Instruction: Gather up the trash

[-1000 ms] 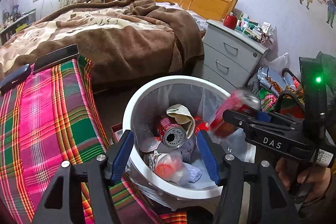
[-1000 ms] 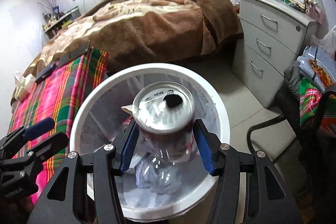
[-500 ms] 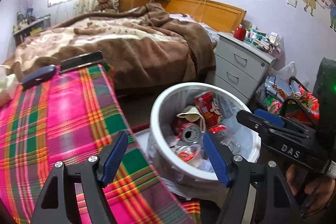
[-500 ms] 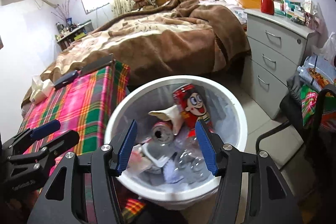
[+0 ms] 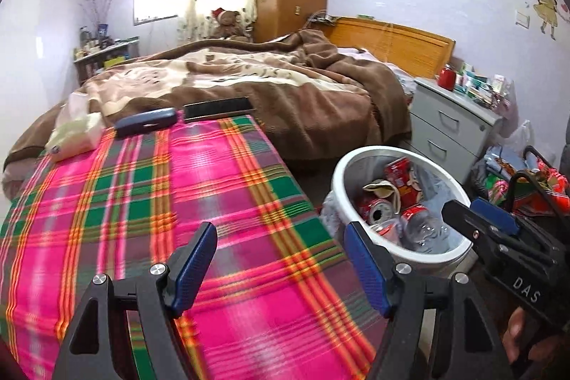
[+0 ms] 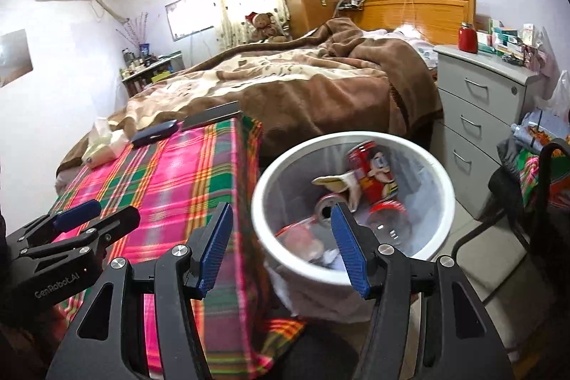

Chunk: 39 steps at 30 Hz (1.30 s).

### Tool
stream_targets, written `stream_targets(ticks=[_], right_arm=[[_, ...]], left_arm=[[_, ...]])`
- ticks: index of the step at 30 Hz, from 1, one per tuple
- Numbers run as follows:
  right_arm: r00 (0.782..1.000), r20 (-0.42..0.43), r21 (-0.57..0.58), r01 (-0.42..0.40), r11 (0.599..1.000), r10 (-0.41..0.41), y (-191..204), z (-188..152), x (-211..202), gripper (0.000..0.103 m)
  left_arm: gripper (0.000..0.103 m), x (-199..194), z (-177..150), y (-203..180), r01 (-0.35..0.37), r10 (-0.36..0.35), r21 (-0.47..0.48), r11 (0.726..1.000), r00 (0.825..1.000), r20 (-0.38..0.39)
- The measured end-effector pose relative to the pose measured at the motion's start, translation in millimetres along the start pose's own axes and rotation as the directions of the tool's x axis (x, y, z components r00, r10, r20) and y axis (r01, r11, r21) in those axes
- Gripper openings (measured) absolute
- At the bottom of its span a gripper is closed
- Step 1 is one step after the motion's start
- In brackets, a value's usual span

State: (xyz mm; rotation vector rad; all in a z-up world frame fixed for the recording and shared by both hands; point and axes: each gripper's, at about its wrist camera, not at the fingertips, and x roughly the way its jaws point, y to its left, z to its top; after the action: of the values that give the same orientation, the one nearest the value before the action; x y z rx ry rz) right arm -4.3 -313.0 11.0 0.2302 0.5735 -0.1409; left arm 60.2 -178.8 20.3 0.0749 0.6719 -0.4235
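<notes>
A white trash bin (image 5: pixel 359 159) (image 6: pixel 441 173) stands on the floor right of the table. It holds red cans (image 5: pixel 400 171) (image 6: pixel 374 166), a crumpled wrapper (image 5: pixel 379 189) and a clear bottle (image 5: pixel 424 227). My left gripper (image 5: pixel 281 262) is open and empty above the plaid table cloth (image 5: pixel 142 194). My right gripper (image 6: pixel 281 244) is open and empty, above the bin's near left rim and the table's edge. It also shows in the left wrist view (image 5: pixel 477 216).
A tissue pack (image 5: pixel 76 134), a dark case (image 5: pixel 146 121) and a black flat box (image 5: pixel 217 107) lie at the table's far end. A bed (image 5: pixel 267 88) stands behind, a grey drawer unit (image 5: pixel 449 130) at right, bags (image 5: pixel 527 180) and a chair (image 6: pixel 534 202) beside the bin.
The right gripper opened and dropped the red can into the bin. Both grippers rose and pulled back left; the left one is now over the table.
</notes>
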Motion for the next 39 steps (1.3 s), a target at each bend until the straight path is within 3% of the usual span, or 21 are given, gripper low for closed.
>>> stream_targets(ticks=[6, 10, 19, 39], right_arm=[[1.0, 0.029, -0.037, -0.005, 0.999, 0.006, 13, -7, -4, 0.059], [0.999, 0.038, -0.042, 0.002, 0.999, -0.001, 19, -13, -8, 0.059], [0.999, 0.038, -0.035, -0.002, 0.999, 0.003, 30, -24, -12, 0.059], [0.999, 0.048, -0.048, -0.008, 0.999, 0.01, 41, -27, -19, 0.059]], left_arm=[[0.074, -16, -16, 8, -0.08, 0.08, 0.005, 0.997, 0.997, 0.023], [0.074, -24, -24, 16, -0.063, 0.064, -0.021, 0.998, 0.998, 0.026], [0.074, -34, -38, 26, -0.099, 0.101, -0.041, 0.994, 0.994, 0.044], [0.074, -40, -41, 30, -0.096, 0.099, -0.059, 0.994, 0.994, 0.05]])
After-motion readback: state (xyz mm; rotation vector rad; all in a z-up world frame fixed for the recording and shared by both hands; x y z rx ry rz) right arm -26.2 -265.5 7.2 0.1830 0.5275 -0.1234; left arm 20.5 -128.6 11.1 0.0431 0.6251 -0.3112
